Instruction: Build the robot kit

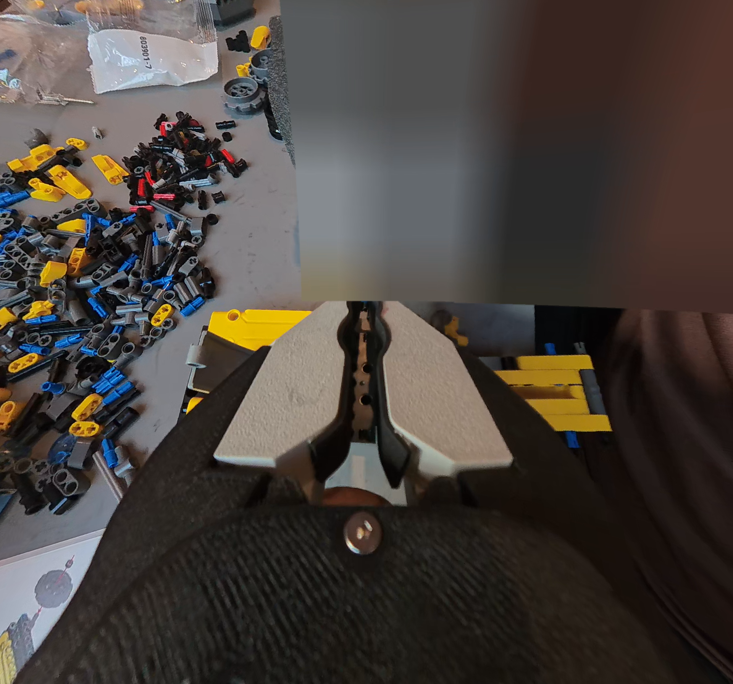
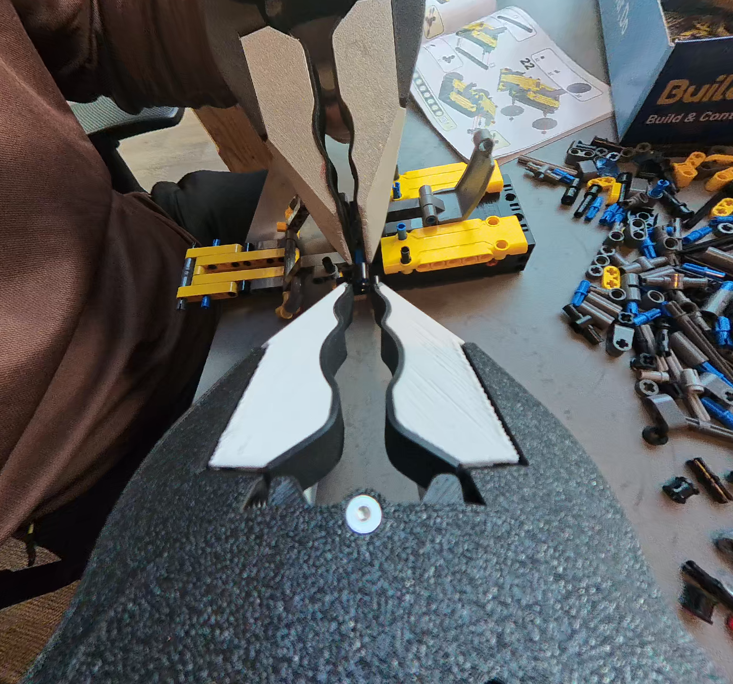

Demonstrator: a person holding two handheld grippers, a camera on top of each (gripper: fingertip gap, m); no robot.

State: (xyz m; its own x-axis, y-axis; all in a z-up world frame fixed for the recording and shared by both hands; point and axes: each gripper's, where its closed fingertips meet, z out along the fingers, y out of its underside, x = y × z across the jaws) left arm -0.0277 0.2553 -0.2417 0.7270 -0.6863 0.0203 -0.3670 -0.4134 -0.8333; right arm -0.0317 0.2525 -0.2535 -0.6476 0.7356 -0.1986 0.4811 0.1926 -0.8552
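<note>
A half-built yellow and black brick vehicle model [image 2: 452, 244] lies on the grey table; its yellow panel also shows in the left wrist view [image 1: 261, 324]. My left gripper [image 1: 364, 308] is shut on a dark holed beam [image 1: 365, 379] in the model's middle. In the right wrist view it comes down from the top [image 2: 355, 254]. My right gripper [image 2: 361, 287] meets it tip to tip from below, its jaws closed on a small black pin [image 2: 361, 274] at the same spot on the model. A grey curved lever [image 2: 476, 173] stands up from the model's right half.
Piles of loose blue, grey, black and yellow parts lie left of the model [image 1: 99, 288] and to the right [image 2: 666, 308]. An open instruction booklet [image 2: 507, 70], a blue box [image 2: 674, 50], plastic bags [image 1: 150, 58] and grey wheels [image 1: 242, 96] sit around. A brown sleeve [image 2: 59, 228] fills the left. Left and right tips are no more than a few centimetres apart. About 7 cm separates my left fingertips from the grey curved lever [image 2: 476, 173]. It is also in sight in the left wrist view [image 1: 220, 362].
</note>
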